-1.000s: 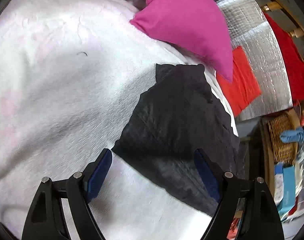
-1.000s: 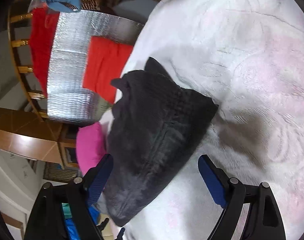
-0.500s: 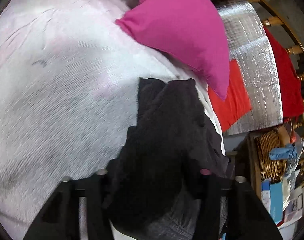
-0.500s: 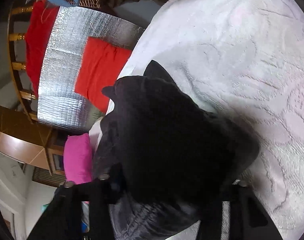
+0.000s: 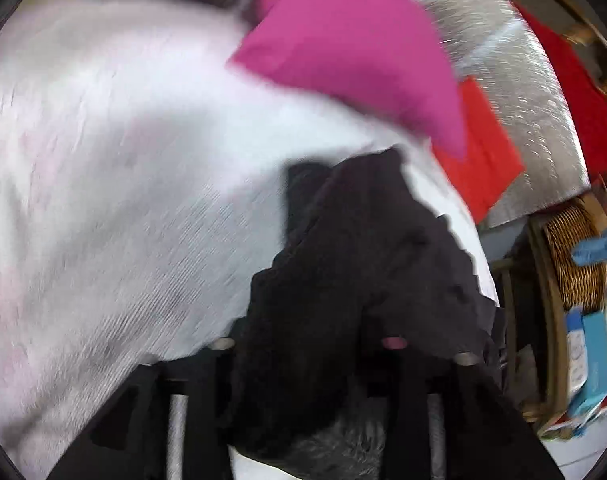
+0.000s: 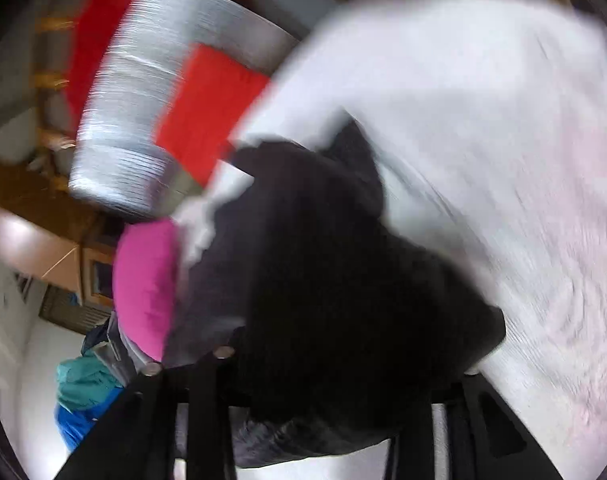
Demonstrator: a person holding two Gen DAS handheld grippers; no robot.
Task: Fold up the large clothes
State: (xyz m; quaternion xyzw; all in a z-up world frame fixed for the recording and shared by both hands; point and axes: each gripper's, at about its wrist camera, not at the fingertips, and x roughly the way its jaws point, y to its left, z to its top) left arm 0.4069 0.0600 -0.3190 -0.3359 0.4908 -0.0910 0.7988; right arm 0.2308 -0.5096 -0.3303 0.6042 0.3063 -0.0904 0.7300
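The dark knitted garment (image 5: 355, 280) is bunched into a thick bundle on the white textured bedspread (image 5: 103, 200), near the bed's edge. It is gripped by the left hand-held gripper (image 5: 307, 360) and the right hand-held gripper (image 6: 343, 360), both closed on its cloth. Folding is judged well advanced; smoothing remains. A pink pillow (image 5: 343, 48) is seen beyond.

We see a dark charcoal garment (image 5: 355, 280), bunched and rumpled, its near end raised, its far end lying on the white bed (image 5: 123, 184).
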